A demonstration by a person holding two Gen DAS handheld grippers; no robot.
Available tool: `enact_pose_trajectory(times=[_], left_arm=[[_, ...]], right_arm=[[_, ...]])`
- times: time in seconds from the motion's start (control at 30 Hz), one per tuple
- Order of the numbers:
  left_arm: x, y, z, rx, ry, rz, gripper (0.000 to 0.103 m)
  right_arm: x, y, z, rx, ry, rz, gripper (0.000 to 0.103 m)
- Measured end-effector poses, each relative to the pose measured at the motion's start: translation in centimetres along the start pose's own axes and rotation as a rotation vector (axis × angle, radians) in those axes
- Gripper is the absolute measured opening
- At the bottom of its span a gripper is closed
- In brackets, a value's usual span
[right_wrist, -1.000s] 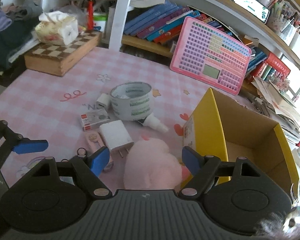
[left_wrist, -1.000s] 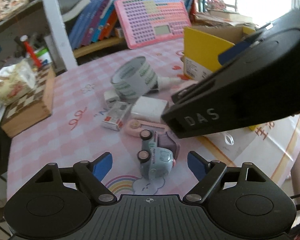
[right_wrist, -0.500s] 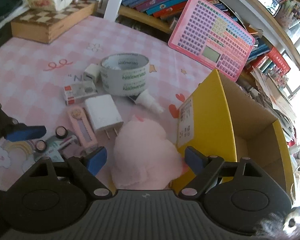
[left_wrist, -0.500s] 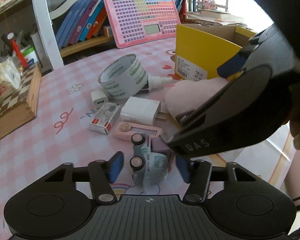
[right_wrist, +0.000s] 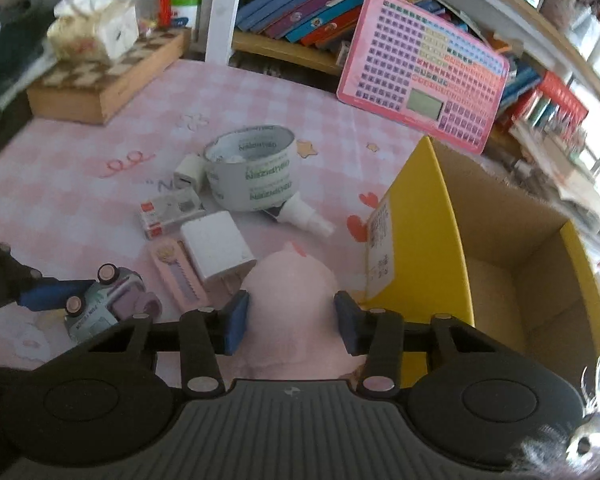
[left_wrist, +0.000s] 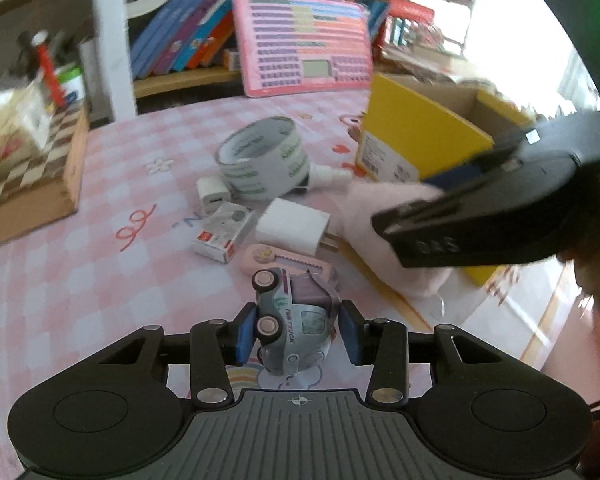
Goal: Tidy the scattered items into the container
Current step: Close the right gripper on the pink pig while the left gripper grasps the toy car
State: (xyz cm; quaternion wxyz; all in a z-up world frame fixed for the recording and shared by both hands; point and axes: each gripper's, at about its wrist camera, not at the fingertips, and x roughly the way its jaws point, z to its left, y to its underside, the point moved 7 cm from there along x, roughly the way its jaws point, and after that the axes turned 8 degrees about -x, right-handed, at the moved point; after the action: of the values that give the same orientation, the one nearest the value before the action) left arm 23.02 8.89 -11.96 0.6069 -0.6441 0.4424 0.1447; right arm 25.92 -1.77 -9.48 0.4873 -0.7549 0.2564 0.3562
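Both your grippers have closed in from wide: the left gripper (left_wrist: pixel 298 338) is tightening around the toy truck (left_wrist: pixel 294 330), the right gripper (right_wrist: pixel 290 326) around the pink plush (right_wrist: pixel 292 300), with the yellow box (right_wrist: pixel 432 240) just right of it.

tablecloth (right_wrist: pixel 80 200): showing pink + white checks, w/ small red squiggles
toy truck (left_wrist: pixel 296 320): showing pale blue-grey, mauve back, "FUN TRUCK" lettering
plush toy (right_wrist: pixel 292 296): showing soft pink
box (right_wrist: pixel 416 240): showing yellow outside, brown cardboard inside
tape roll (right_wrist: pixel 256 172): showing white w/ green print
charger (right_wrist: pixel 216 248): showing plain white
gripper pads (left_wrist: pixel 246 334): showing blue on black
keyboard toy (right_wrist: pixel 420 68): showing pink frame, purple, yellow + orange keys
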Motion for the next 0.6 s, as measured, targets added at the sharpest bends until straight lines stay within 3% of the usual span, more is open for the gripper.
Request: enact_pose_trajectory(times=[0.27, 0.47, 0.6], left_arm=[[-2.7, -0.1, 2.3, -0.114, -0.005, -0.024, 0.042], [-2.4, 0.5, 3.0, -0.127, -0.004, 0.004, 0.042], [-2.6, 0.9, 2.9, -0.111, -0.006, 0.009, 0.042]], right_arm=[[-2.8, 1.1, 0.4, 0.137, -0.125, -0.001, 0.043], [-2.4, 2.1, 0.7, 0.169, -0.151, 0.043, 0.043], [-2.1, 2.5, 1.2, 0.161, -0.149, 0.040, 0.049]])
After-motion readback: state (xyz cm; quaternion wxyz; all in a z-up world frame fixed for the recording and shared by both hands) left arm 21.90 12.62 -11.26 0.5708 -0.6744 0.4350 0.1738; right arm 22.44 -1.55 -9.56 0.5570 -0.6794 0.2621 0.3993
